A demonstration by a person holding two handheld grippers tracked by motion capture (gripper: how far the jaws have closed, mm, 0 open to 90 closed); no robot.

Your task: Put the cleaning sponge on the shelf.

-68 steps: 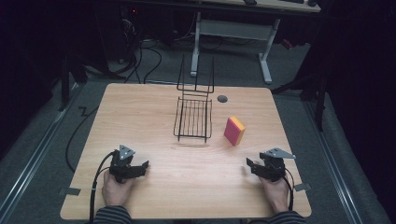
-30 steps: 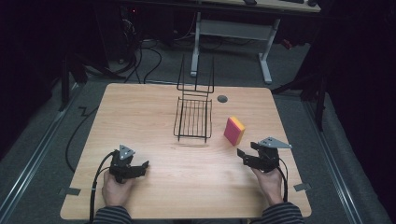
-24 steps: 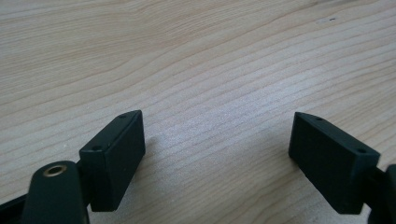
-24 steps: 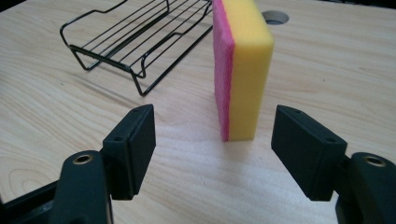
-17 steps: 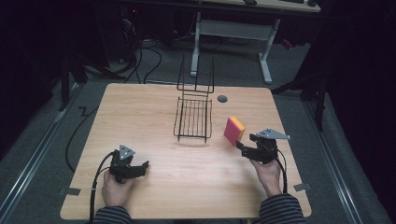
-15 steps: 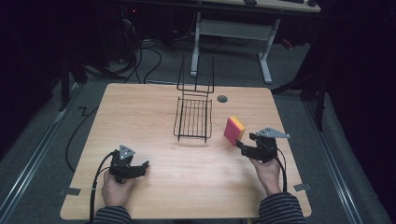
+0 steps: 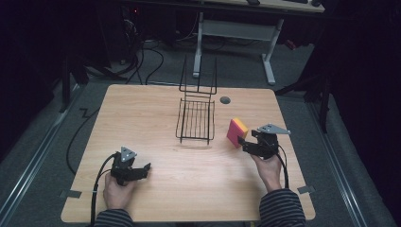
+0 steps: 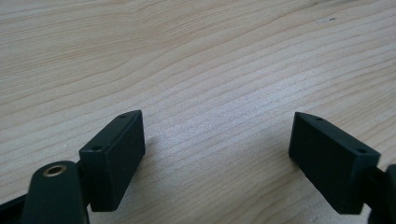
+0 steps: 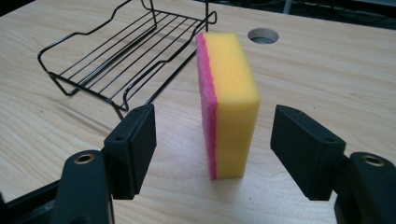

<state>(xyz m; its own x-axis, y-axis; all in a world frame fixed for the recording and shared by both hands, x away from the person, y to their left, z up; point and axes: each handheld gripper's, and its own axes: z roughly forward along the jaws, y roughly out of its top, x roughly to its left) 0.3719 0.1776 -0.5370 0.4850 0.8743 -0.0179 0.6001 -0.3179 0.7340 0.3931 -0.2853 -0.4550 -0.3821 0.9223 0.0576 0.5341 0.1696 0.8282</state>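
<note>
A: Counter (image 7: 156, 118) first. Pale wood, mostly bare, round cable hole (image 7: 225, 100) near the far edge.

B: Next in size?

A: Black wire rack (image 7: 196, 119), at the middle toward the far side, tall wire back upright. Nothing in it.

B: Then the sponge?

A: Yes. Sponge (image 9: 229, 100), yellow with a pink scrub layer, standing on edge on the counter just right of the rack. Apart from the rack, not touching.

B: Claws?

A: Right claw (image 9: 215, 149) spread wide, one jaw on either side of the sponge, gaps visible on both faces. No contact seen. From the high view, right claw (image 7: 247, 143) right up against the sponge's near side.

B: Left one?

A: Left claw (image 8: 215, 158) also wide open, nothing between the jaws, bare wood underneath. Near the front-left of the counter (image 7: 137, 171), well apart from rack and sponge.

B: Progress?

A: Early, by the look of it. Approach made, sponge bracketed. Not yet squeezed, not lifted. Probably left to do: close on the sponge, raise it, likely carry it over to the rack, though destination only a guess.
</note>
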